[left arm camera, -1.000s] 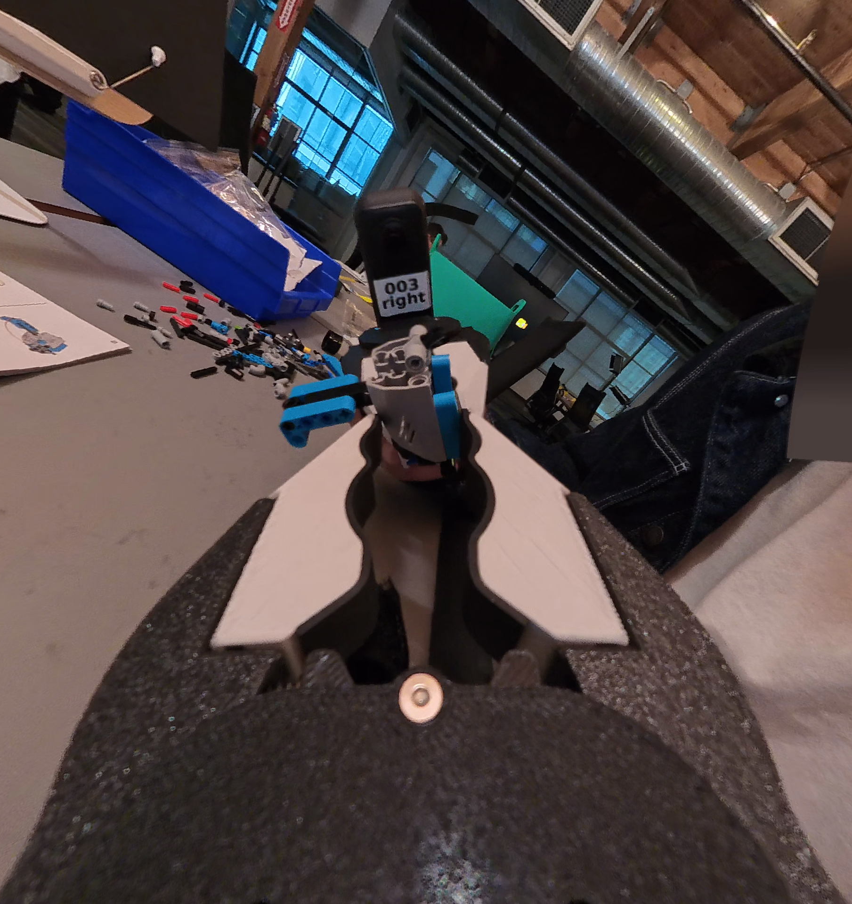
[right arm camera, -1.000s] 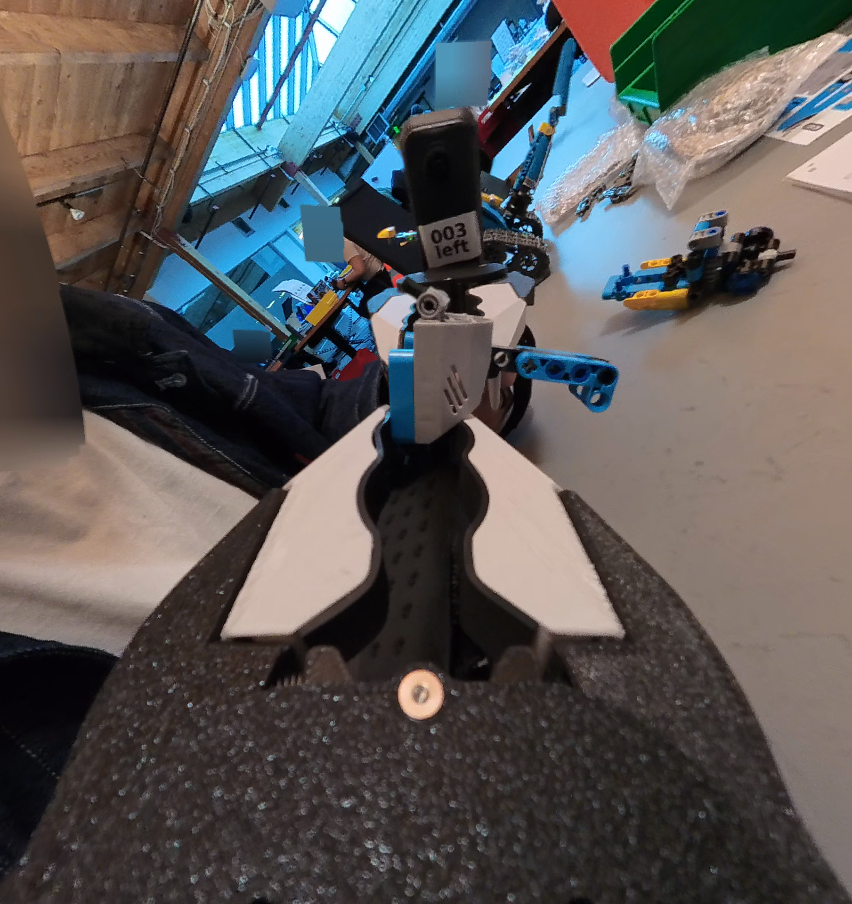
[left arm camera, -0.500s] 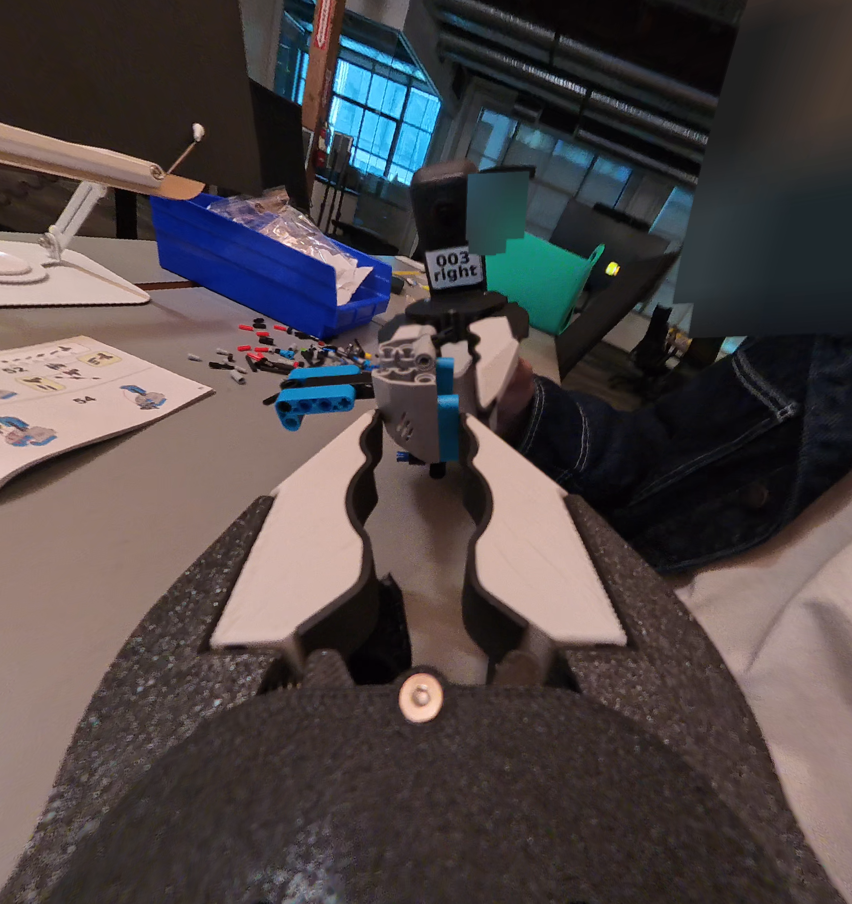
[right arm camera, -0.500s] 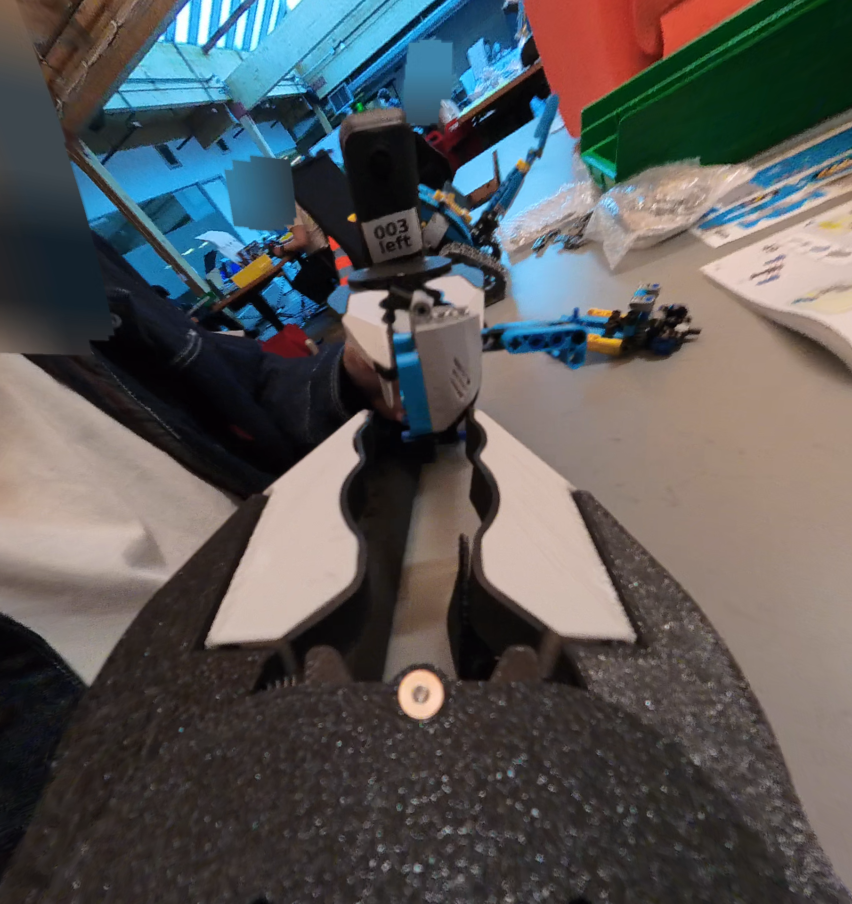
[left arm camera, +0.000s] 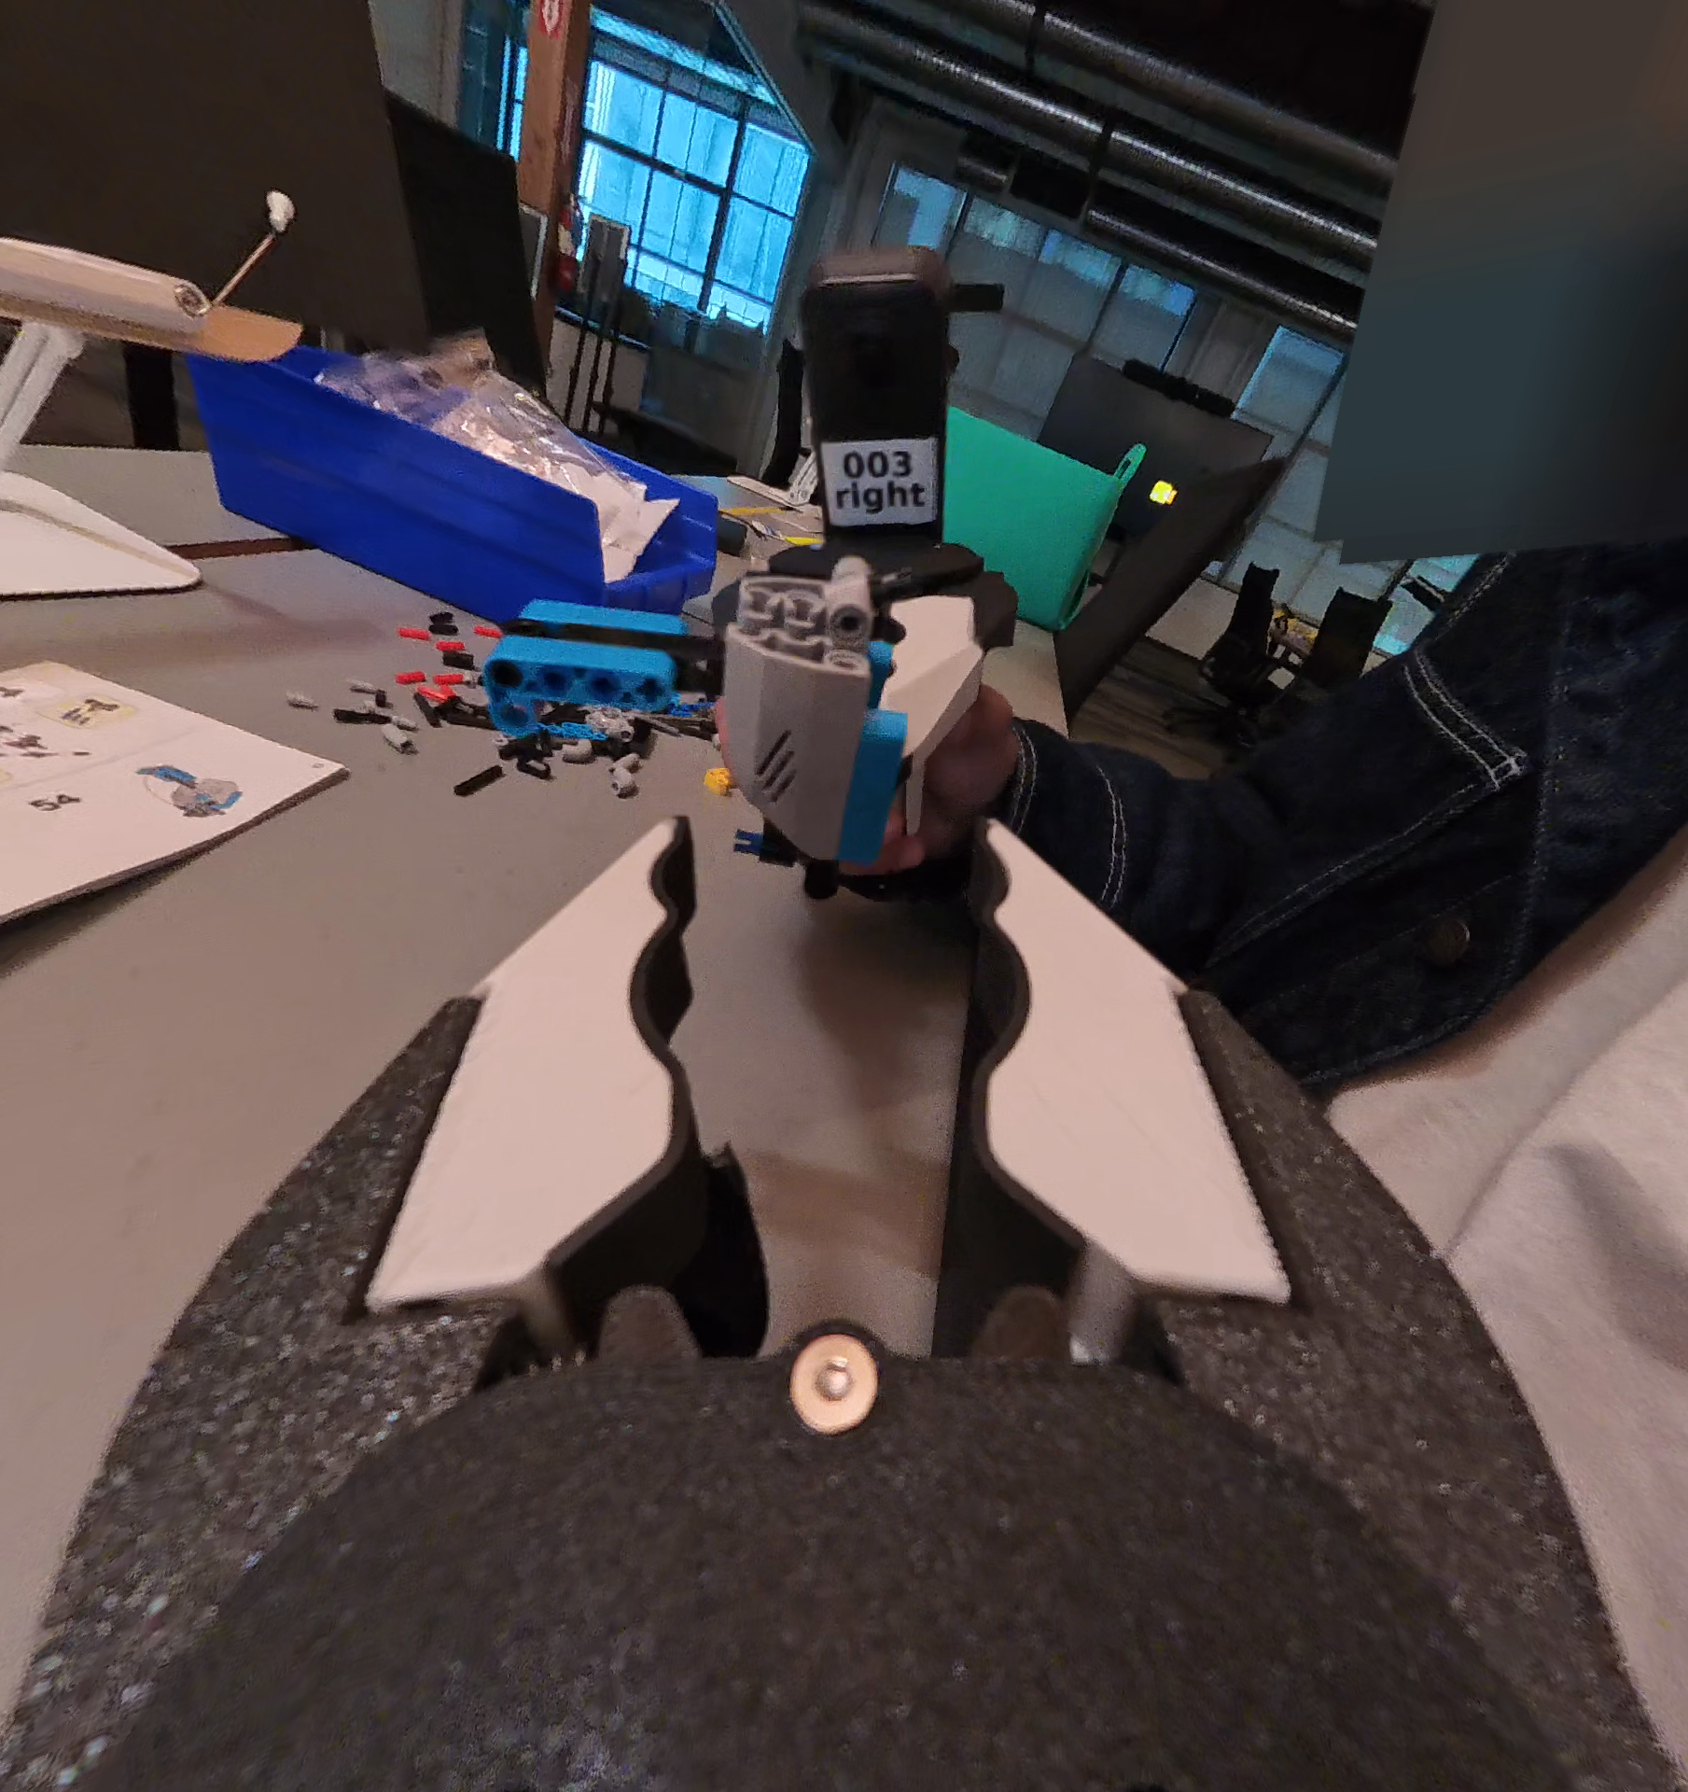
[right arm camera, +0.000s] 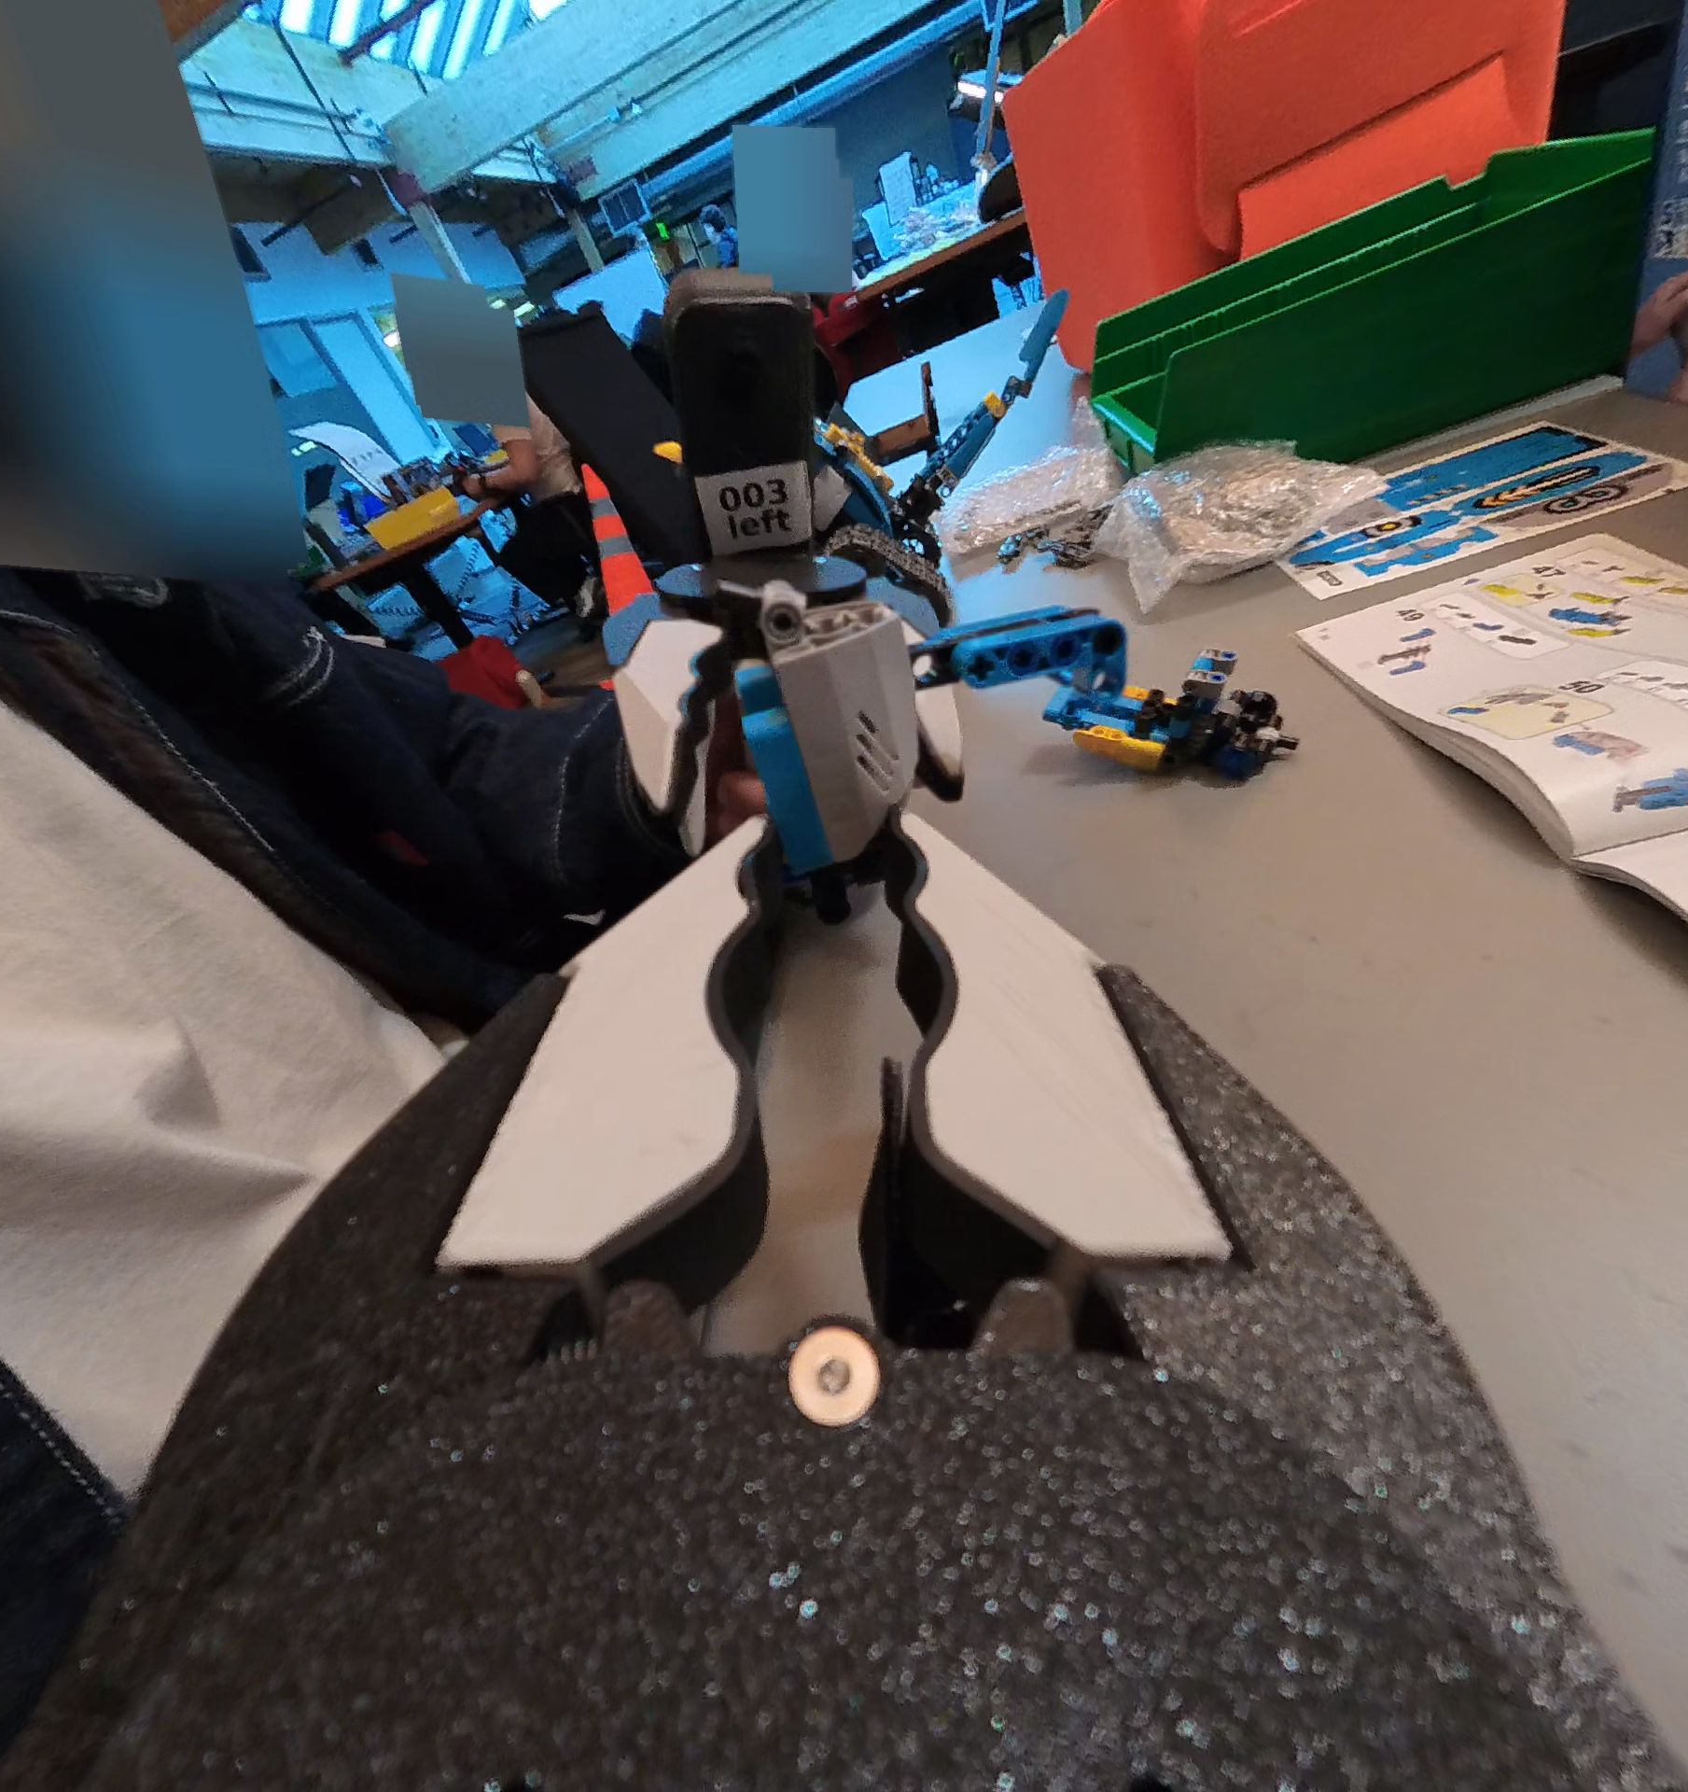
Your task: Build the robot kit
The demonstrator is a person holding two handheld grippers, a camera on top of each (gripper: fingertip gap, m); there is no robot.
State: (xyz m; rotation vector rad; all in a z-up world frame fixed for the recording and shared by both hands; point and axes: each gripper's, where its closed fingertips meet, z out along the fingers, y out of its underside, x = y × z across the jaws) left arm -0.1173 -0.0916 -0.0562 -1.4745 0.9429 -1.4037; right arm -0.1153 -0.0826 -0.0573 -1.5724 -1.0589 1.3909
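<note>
Left wrist view: left claw (left arm camera: 825, 853) spread; right claw (right arm camera: 825, 853) pinching grey-and-blue brick assembly (right arm camera: 835, 737).

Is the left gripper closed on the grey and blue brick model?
No, the left gripper is open, and its fingers stand apart in front of the grey and blue brick model.

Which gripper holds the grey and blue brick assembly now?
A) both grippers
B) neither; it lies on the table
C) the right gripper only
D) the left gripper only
C: the right gripper is closed on the grey and blue brick assembly, while the left gripper stands open, apart from it.
</note>
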